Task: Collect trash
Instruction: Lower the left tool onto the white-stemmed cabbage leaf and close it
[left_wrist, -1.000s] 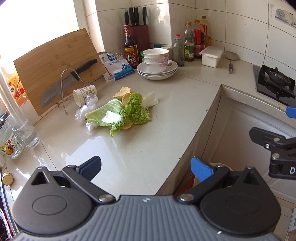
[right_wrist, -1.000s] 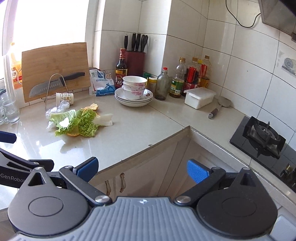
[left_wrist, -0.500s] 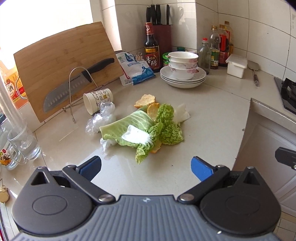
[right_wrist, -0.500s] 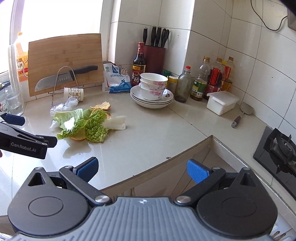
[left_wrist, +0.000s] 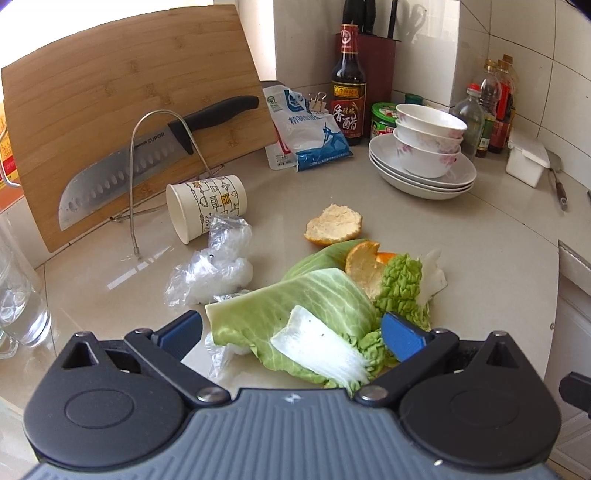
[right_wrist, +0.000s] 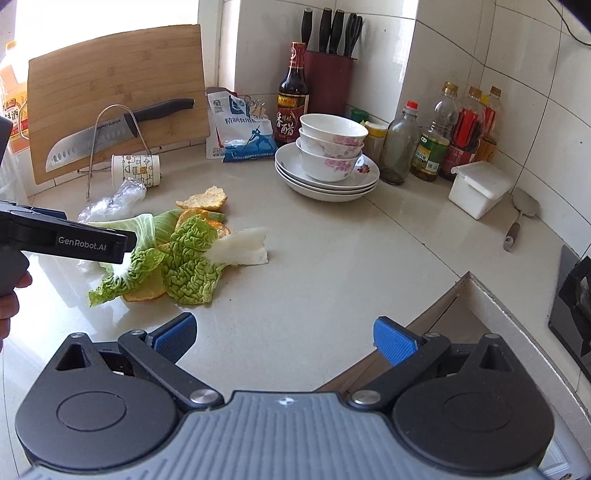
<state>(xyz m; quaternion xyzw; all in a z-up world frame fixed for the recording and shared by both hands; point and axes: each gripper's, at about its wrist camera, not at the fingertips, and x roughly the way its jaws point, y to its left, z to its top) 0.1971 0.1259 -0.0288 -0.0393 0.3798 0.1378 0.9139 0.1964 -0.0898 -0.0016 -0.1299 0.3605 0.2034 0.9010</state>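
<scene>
A heap of trash lies on the counter: a pale cabbage leaf (left_wrist: 295, 306), crinkled green leaves (right_wrist: 188, 258), orange peels (left_wrist: 334, 223) and crumpled clear plastic (left_wrist: 214, 273). A paper cup (left_wrist: 207, 203) lies on its side behind the plastic. My left gripper (left_wrist: 291, 332) is open, its blue pads either side of the cabbage leaf, low over the heap. In the right wrist view the left gripper (right_wrist: 66, 240) reaches in from the left above the leaves. My right gripper (right_wrist: 282, 336) is open over bare counter, near the front edge, right of the heap.
A cutting board (left_wrist: 122, 99) with a knife (left_wrist: 147, 151) on a wire rack leans at the back left. Stacked bowls on plates (right_wrist: 328, 158), bottles (right_wrist: 293, 99), a knife block, a white box (right_wrist: 480, 188) and a salt bag (left_wrist: 306, 133) line the wall. A glass mug (left_wrist: 18, 306) stands far left.
My left gripper has moved forward and down onto the heap, so the cabbage leaf now sits between its open fingers. My right gripper has come closer over the counter, still open.
</scene>
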